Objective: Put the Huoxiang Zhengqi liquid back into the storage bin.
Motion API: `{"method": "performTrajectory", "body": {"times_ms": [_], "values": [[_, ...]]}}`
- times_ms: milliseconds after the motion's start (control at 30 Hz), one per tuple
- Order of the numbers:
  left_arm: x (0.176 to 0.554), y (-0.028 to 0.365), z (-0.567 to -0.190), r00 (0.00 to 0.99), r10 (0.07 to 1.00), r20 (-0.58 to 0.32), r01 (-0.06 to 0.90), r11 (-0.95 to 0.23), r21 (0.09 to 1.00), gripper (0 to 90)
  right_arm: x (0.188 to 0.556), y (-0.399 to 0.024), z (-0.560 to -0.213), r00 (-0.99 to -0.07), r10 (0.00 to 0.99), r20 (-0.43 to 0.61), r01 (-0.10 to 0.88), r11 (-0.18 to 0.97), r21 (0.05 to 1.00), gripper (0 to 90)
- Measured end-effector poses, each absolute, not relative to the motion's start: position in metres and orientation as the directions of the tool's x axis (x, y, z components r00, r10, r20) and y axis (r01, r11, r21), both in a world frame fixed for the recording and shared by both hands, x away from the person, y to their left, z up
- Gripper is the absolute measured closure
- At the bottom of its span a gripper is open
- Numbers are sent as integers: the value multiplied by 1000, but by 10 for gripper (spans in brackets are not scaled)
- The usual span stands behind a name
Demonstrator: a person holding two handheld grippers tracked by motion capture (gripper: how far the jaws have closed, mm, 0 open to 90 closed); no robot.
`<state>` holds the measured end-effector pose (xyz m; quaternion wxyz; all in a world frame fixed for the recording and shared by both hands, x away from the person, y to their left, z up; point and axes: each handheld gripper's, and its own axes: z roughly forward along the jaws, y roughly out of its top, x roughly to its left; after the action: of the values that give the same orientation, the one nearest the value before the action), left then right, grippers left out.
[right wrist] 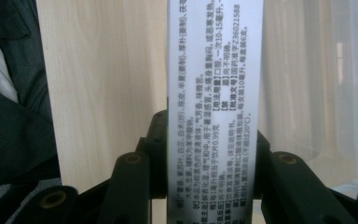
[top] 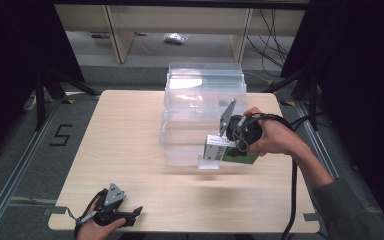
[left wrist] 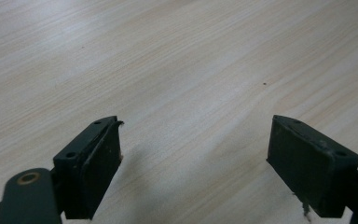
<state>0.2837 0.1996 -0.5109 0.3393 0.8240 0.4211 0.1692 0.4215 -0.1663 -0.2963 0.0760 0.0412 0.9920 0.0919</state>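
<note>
So the right hand-held gripper (top: 219,145) has its jaws clamped on a green and white carton (top: 230,150), looks like a medicine box going by the dense printed text running down its side in the right gripper view (right wrist: 214,93). The carton is off the surface (top: 130,150) and held right at the front edge of a clear plastic storage bin (top: 202,107), which sits toward the far middle of the surface. From the high view the box seems to be just at or over the bin's near wall, though it's hard to say whether any part of it is past the rim yet since the plastic is see-through and blurs the edges. The left hand-held gripper (top: 130,214) is parked down at the near left corner of the surface, jaws spread wide with nothing between them, and its own view gives bare wood grain (left wrist: 182,70) beyond the two pads. As for progress, my read is that the pickup part is done, the grip looks solid and square on the carton's narrow sides, and what's left is getting it over the wall, lowering it into the bin and letting go. The bin looks empty as far as one can tell through the plastic, so there should be plenty of room to set it down.
</note>
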Motion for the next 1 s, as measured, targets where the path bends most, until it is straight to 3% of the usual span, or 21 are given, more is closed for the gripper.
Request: {"method": "performTrajectory", "body": {"times_ms": [200, 233, 367, 500, 567, 667, 767, 833, 967, 1000], "values": [[283, 200, -511, 588, 809, -7, 578, -415, 702, 166, 429, -167, -291, -979, 152, -134, 124, 973, 193, 647], [283, 200, -511, 585, 811, -9, 580, -411, 703, 167, 435, -168, -290, -984, 105, -144, 77, 979, 191, 647], [284, 200, -511, 590, 808, -6, 578, -417, 701, 166, 438, -169, -288, -980, 152, -132, 127, 975, 182, 647], [284, 200, -510, 589, 808, -7, 578, -416, 702, 166, 445, -169, -290, -982, 118, -149, 91, 980, 177, 646], [284, 199, -511, 587, 809, -6, 578, -414, 703, 167, 446, -169, -291, -979, 152, -133, 129, 978, 164, 646], [284, 200, -511, 588, 809, -7, 579, -415, 702, 167, 454, -168, -293, -983, 109, -145, 84, 982, 172, 646], [283, 199, -511, 588, 809, -6, 579, -415, 701, 166, 459, -167, -296, -980, 144, -136, 121, 979, 167, 646], [284, 200, -511, 589, 808, -7, 578, -415, 702, 166, 466, -167, -298, -984, 108, -140, 83, 981, 173, 646], [283, 200, -509, 603, 798, -2, 577, -435, 692, 166, 475, -167, -303, -980, 150, -134, 127, 978, 168, 646], [283, 200, -509, 601, 799, -9, 578, -427, 695, 167, 481, -167, -304, -983, 119, -141, 93, 980, 175, 646]]}}
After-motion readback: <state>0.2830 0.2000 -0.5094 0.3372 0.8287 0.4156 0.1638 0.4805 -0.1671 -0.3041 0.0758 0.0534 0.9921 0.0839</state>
